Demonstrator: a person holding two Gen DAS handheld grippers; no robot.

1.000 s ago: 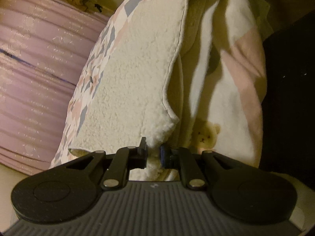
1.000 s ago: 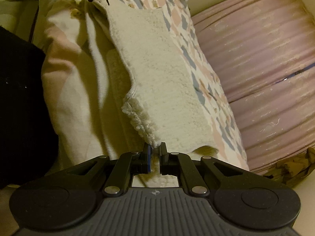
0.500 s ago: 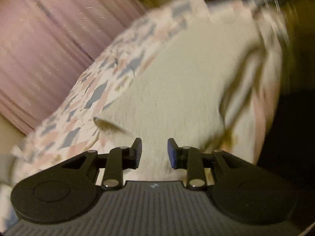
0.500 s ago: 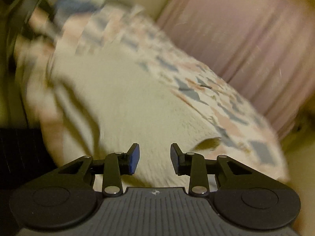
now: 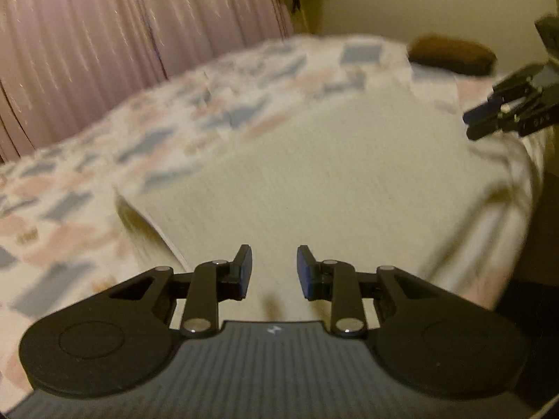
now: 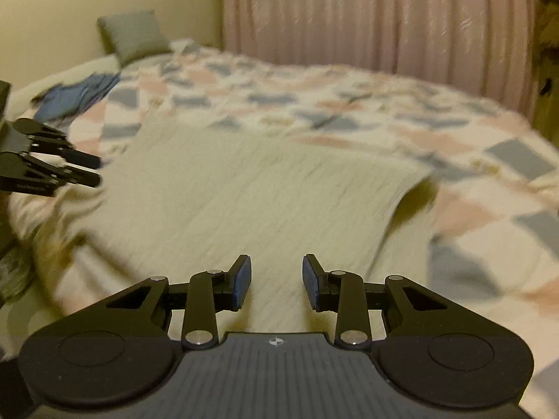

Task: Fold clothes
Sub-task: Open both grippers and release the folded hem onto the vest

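Bed [image 6: 454, 160] w/ patchwork quilt in pink, grey-blue & white squares fills most of both views. Pink pleated curtain [image 6: 367, 14] hangs behind bed's far side; cream wall beside it.

Cream fleece garment [image 6: 251, 188] lies flat on quilt, spread wide, near bed's front edge. In right wrist view its right corner lifts a bit off quilt, dark shadow under it. In left wrist view same garment [image 5: 332, 181], its left edge slightly raised over quilt w/ shadow beneath. Both views blurred, so fabric detail is unclear.

Grey cushion [image 6: 131, 35] sits at bed's far left corner against wall. Blue cloth [image 6: 80, 94] crumpled on bed just in front of cushion. Dark brown rounded item [image 5: 452, 54] at far end of bed in left wrist view; too blurred to ID.

Left gripper [image 5: 273, 272] over garment's near part, jaws apart, nothing between them; seen also from right wrist cam at bed's left edge [image 6: 94, 171]. Right gripper [image 6: 276, 281] likewise over garment, jaws apart, empty; its tips show at bed's right edge in left wrist view [image 5: 475, 122].
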